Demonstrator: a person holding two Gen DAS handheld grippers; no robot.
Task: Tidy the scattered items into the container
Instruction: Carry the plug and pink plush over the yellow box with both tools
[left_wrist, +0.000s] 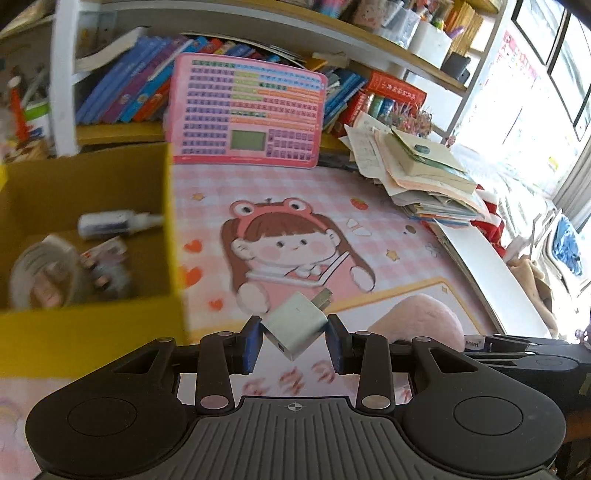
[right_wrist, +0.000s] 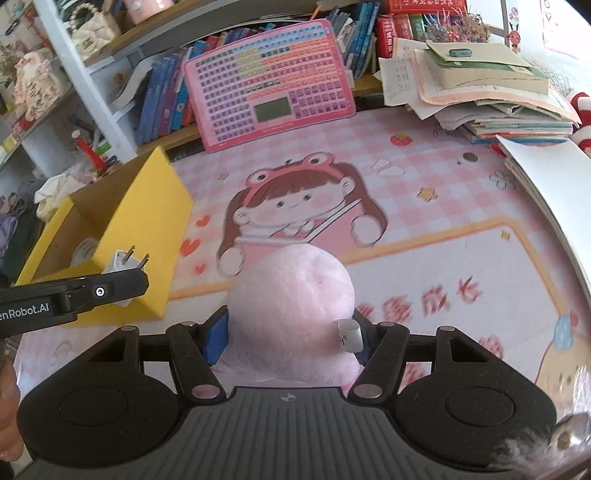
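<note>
My left gripper (left_wrist: 294, 338) is shut on a white plug adapter (left_wrist: 295, 325), prongs pointing up-right, held above the pink cartoon mat just right of the yellow box (left_wrist: 92, 325). The box holds a tape roll (left_wrist: 40, 273), a small white bottle (left_wrist: 110, 223) and a small packet. In the right wrist view the adapter (right_wrist: 123, 264) shows beside the box's (right_wrist: 155, 221) near corner. My right gripper (right_wrist: 288, 341) is shut on a pink plush toy (right_wrist: 291, 302) with a white tag, over the mat. The plush also shows in the left wrist view (left_wrist: 421, 321).
A pink keyboard-style learning pad (right_wrist: 269, 85) leans against the bookshelf at the back. A stack of books and papers (right_wrist: 487, 85) sits at the back right, with a white board (right_wrist: 546, 177) along the right edge. Shelves with books (left_wrist: 133, 85) stand behind.
</note>
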